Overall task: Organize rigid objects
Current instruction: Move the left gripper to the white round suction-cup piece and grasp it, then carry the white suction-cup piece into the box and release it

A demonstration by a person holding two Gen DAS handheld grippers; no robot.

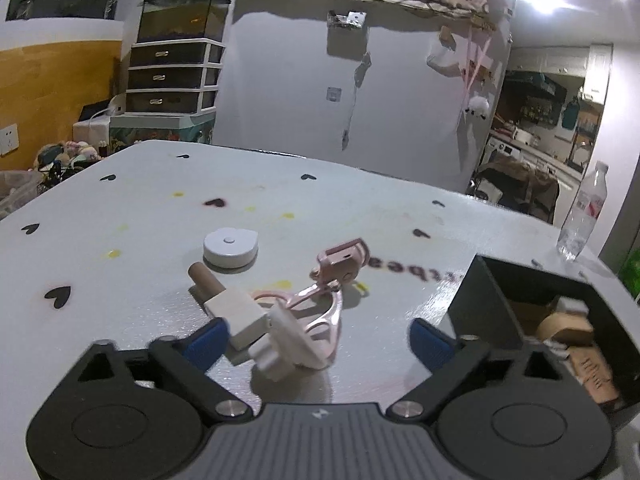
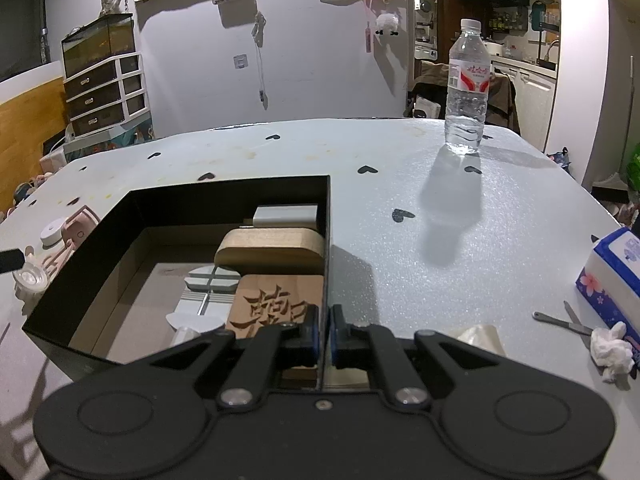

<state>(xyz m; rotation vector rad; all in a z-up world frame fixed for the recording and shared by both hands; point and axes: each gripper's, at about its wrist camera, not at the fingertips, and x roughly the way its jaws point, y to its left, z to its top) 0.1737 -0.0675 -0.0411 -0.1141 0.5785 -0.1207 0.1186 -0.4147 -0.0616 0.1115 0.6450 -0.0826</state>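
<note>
In the left wrist view my left gripper (image 1: 318,342) is open and low over the table. Between its fingers lie a white block on a brown cylinder (image 1: 236,312) and a pink-and-white clip-like holder (image 1: 312,320). A white round puck (image 1: 231,247) sits just beyond them. The black box (image 1: 472,312) stands to the right. In the right wrist view my right gripper (image 2: 325,334) is shut on the right wall of the black box (image 2: 329,240). Inside the box lie a carved wooden plaque (image 2: 276,304), a rounded wooden block (image 2: 272,248) and white pieces (image 2: 208,292).
A water bottle (image 2: 468,88) stands at the far right of the table (image 2: 420,216). A blue tissue box (image 2: 612,276), a crumpled tissue (image 2: 612,350) and a small metal tool (image 2: 560,320) lie at the right edge. Drawers and a fish tank (image 1: 176,64) stand beyond the table.
</note>
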